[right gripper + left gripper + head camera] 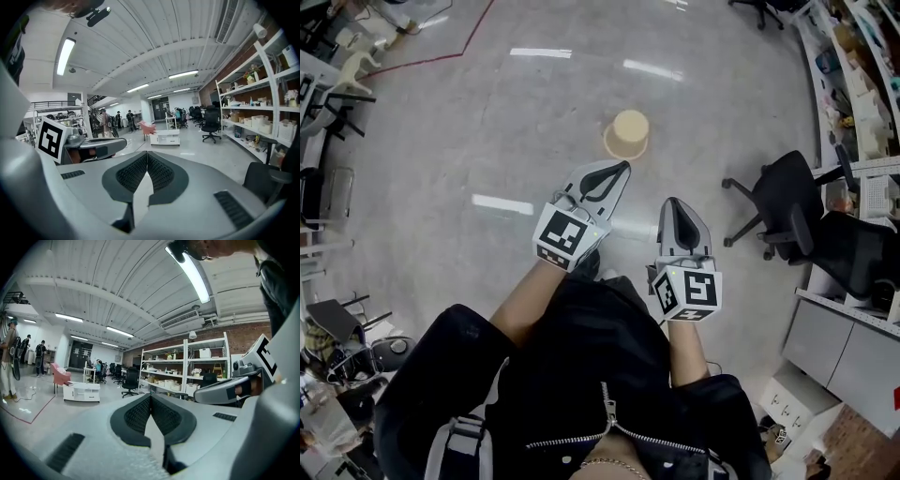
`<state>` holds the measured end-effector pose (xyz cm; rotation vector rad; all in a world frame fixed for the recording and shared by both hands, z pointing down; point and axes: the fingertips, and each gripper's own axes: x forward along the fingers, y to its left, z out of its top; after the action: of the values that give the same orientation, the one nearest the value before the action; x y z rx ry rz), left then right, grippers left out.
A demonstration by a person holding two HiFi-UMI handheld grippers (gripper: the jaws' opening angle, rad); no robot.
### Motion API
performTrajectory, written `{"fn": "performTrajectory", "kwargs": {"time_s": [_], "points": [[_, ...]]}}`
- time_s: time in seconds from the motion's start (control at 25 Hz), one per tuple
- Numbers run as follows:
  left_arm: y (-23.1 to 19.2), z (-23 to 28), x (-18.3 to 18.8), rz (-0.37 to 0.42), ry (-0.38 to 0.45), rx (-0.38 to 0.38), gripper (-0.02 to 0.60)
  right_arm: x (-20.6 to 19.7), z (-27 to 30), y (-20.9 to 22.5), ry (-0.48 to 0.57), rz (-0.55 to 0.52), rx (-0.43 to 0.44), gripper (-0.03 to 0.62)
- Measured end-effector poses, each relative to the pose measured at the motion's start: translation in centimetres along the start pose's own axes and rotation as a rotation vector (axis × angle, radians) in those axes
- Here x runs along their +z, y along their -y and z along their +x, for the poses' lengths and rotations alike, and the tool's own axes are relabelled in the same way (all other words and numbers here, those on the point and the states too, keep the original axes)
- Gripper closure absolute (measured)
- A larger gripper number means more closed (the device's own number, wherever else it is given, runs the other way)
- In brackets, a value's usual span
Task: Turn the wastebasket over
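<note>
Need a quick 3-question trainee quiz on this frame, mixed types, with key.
1. True or false: the left gripper touches the wastebasket.
2. Multiple choice: what is between the jaws of the right gripper? A) the wastebasket's rim B) a cloth C) nothing
3. Short answer: in the head view, which piece of furniture stands on the floor to the right of the wastebasket?

Key
1. False. The wastebasket sits on the floor ahead of both grippers, apart from them.
2. C. The jaws are together and empty, as are the left gripper's.
3. The black office chair.
</note>
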<state>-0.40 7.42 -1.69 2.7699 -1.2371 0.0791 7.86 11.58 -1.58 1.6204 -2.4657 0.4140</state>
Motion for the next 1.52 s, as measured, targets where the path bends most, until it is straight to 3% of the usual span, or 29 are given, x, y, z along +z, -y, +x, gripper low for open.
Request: {"fn": "performTrajectory", "kwargs": {"time_s": [0.36,0.8,1.2,1.52], "points": [[-5.6,1.4,0.6,-0.006,0.009,-0.026,0.577,1.4,4.9,-1.1,0.011,0.002,-0.047,0.583],[-8.4,4.5,-0.5,-0.039,0.002,-0.024,0.577,1.9,8.2,1.0,-0.011,0.000,-0.075,0.583],[-10.8,8.1,-2.2,-0.041,-0.047,0.036,0.577,2.2,12.5,3.9,-0.034,0.017,-0.016,0.583],[-11.5,14.4,-3.3,-0.048,-0.084,0.063,0.577,2.9,15.8,9.8,-0.073,0.019,0.019,0.583]]}}
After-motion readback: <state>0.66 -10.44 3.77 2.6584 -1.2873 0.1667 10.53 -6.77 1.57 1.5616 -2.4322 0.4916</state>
